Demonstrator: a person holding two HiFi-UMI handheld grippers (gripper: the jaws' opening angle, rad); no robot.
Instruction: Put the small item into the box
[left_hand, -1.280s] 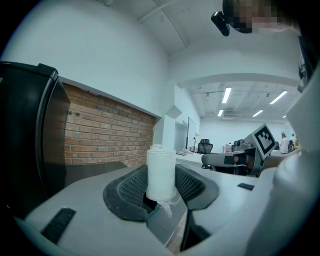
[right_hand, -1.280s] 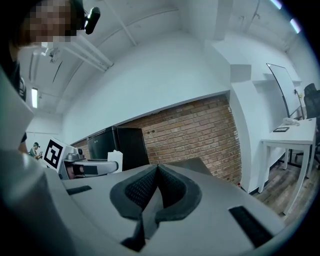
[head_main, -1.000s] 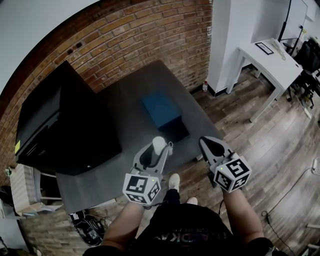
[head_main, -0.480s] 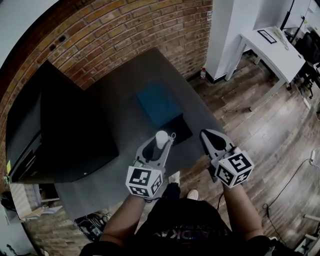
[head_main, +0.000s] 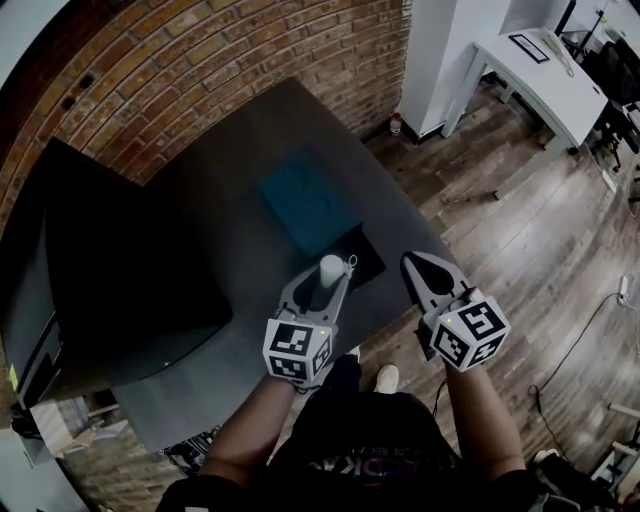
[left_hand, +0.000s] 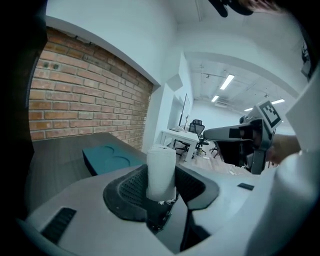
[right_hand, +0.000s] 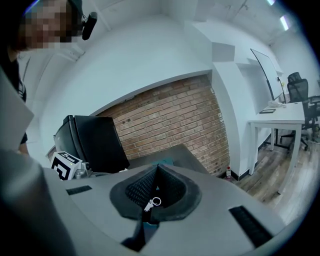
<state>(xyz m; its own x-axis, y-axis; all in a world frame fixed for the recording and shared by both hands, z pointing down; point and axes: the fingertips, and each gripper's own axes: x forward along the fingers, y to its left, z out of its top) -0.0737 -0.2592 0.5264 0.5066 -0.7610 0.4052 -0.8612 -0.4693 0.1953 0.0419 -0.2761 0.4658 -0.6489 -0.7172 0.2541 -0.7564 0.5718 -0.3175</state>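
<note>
A small white cylinder (head_main: 331, 268) stands upright between the pads of my left gripper (head_main: 326, 276), which is shut on it above the near edge of the dark table (head_main: 220, 210). In the left gripper view the cylinder (left_hand: 161, 172) fills the gap of the left gripper (left_hand: 161, 194). The teal box (head_main: 300, 205) lies on the table just beyond, with two round hollows in its top (left_hand: 107, 157). My right gripper (head_main: 415, 268) hovers to the right over the wooden floor, shut with nothing held. Its shut jaws (right_hand: 156, 192) show only a small metal ring at the seam.
A flat black panel (head_main: 358, 258) lies against the box's near side. A large black cabinet-like block (head_main: 110, 270) fills the table's left. A brick wall (head_main: 200, 60) backs the table. At the far right stand a white desk (head_main: 540, 60) and a small bottle (head_main: 397, 123).
The head view has swung, so table and box sit lower and more central. Both grippers keep their pose; the left one still holds the white cylinder, slightly nearer the black panel.
</note>
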